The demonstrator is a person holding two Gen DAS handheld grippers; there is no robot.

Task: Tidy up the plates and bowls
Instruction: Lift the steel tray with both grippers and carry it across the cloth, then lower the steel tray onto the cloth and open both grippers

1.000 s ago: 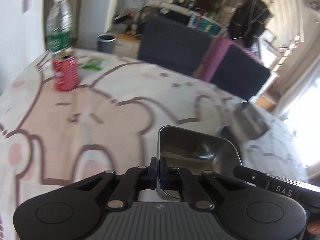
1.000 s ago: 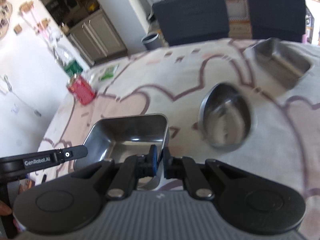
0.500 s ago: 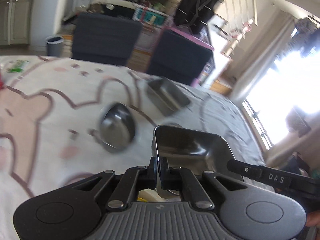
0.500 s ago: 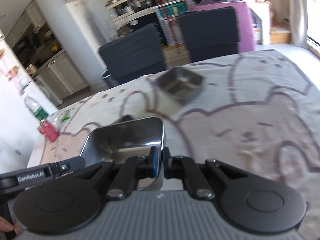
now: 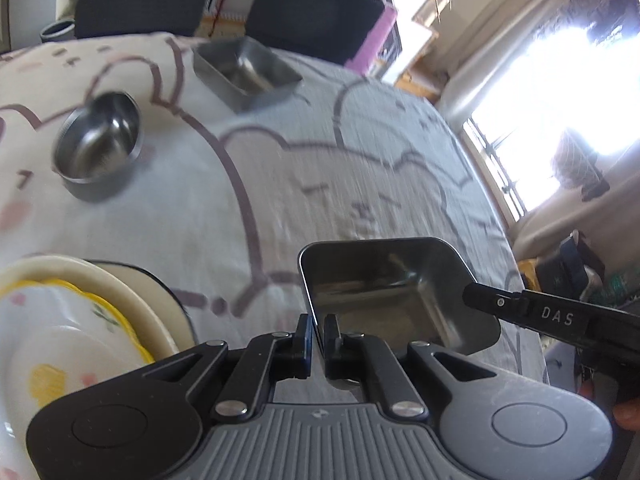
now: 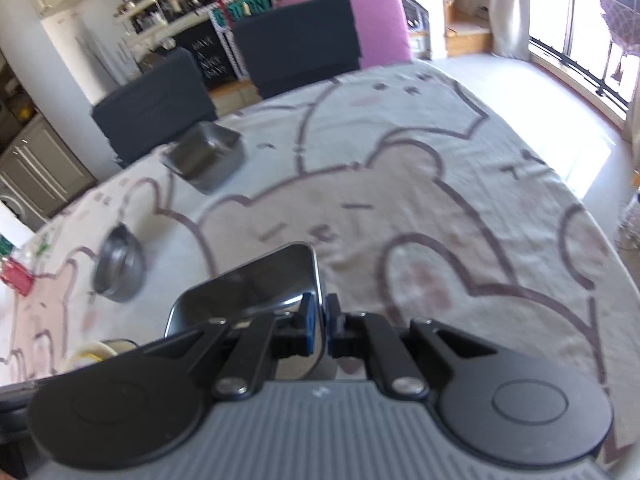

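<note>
Both grippers hold one rectangular steel tray (image 5: pixel 384 284) above the table. My left gripper (image 5: pixel 318 330) is shut on its left rim. My right gripper (image 6: pixel 320 318) is shut on its right rim; the tray shows in the right wrist view (image 6: pixel 256 284) too. The right gripper's body (image 5: pixel 560 320) crosses the left wrist view. A round steel bowl (image 5: pixel 98 146) (image 6: pixel 118 264) and a second rectangular steel tray (image 5: pixel 244 70) (image 6: pixel 204 156) sit on the table further back. A stack of ceramic plates (image 5: pixel 72 320), white with yellow trim, lies at the near left.
The table wears a bear-pattern cloth (image 6: pixel 420 184). Two dark chairs (image 6: pixel 296 44) stand at its far edge. A red can (image 6: pixel 16 278) is at the far left. A bright window (image 5: pixel 560 100) lies to the right.
Both grippers have swung to the right with the tray held between them. The can and bottle left the left view; the plate stack came into view at the near left.
</note>
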